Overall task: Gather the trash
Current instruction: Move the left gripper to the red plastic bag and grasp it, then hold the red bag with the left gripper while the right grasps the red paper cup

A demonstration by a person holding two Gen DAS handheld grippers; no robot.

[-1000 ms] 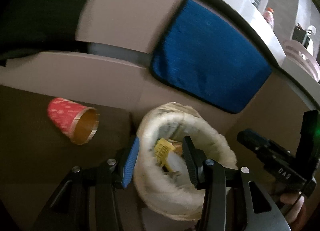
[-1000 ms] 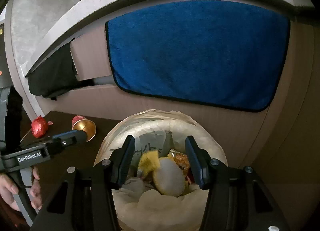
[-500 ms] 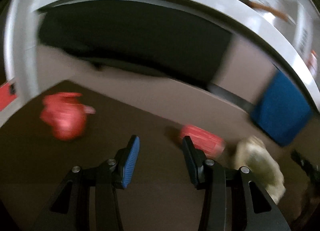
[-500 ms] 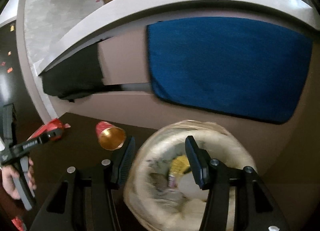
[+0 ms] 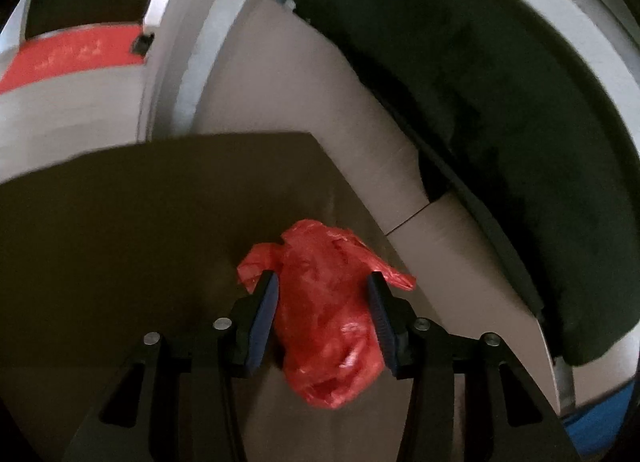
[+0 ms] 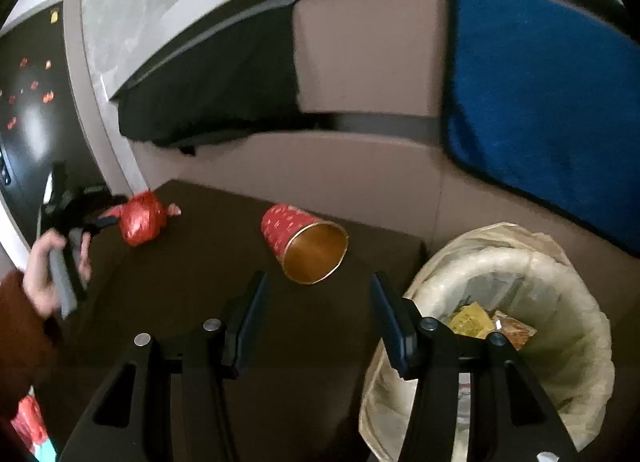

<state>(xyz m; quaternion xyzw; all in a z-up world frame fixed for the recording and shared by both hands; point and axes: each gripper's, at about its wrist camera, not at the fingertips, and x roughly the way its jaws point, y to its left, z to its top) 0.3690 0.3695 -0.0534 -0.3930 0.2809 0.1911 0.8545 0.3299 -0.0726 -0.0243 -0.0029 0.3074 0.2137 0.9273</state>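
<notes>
A crumpled red wrapper (image 5: 326, 314) lies on the dark brown table (image 5: 120, 221), between the fingers of my left gripper (image 5: 322, 306), which is open around it. The wrapper also shows in the right wrist view (image 6: 142, 217), with the left gripper (image 6: 106, 217) at it. A red paper cup (image 6: 304, 242) with a gold inside lies on its side, mouth toward me. My right gripper (image 6: 318, 302) is open and empty just in front of the cup. A bin with a pale bag liner (image 6: 520, 302) holds several scraps at the right.
A blue towel (image 6: 540, 101) and a black cloth (image 6: 224, 93) hang from the counter front behind the table. The table's far edge (image 5: 200, 141) and right edge are close to the wrapper. Another red scrap (image 6: 30, 422) lies low at the left.
My left gripper swung left from over the bin to the red wrapper, which now sits between its fingers. My right gripper moved left from the bin toward the cup.
</notes>
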